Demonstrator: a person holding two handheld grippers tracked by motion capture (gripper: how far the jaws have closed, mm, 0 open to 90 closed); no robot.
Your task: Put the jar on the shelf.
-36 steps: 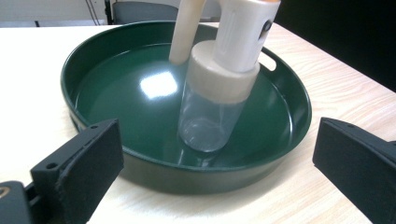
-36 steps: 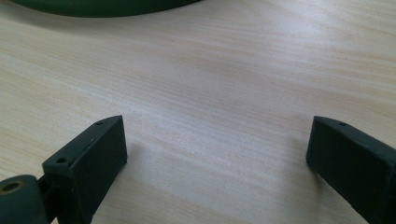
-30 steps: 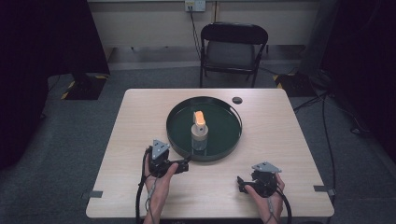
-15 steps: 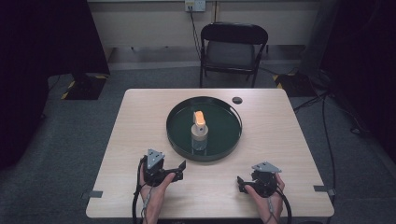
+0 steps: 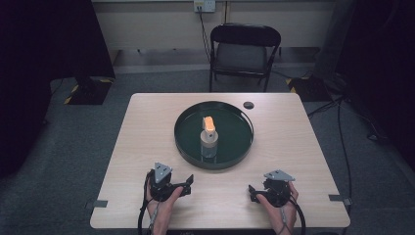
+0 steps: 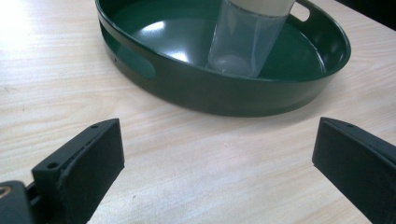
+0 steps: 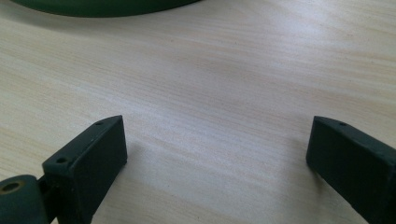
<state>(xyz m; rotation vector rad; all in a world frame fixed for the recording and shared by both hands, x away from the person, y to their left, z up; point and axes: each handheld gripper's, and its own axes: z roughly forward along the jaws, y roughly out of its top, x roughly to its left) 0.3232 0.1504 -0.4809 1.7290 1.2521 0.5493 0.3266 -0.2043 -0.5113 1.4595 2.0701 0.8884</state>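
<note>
A jar [image 5: 209, 142] stands in the tray [image 5: 188, 147] mid-table [image 5: 147, 127].

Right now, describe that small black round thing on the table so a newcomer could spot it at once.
Start at the round dark green tray in the middle of the wooden table. Look just past its far right rim, toward the folding chair: the small black disc lies flat on bare wood, outside the tray, unlike the clear jar standing inside it.
</note>
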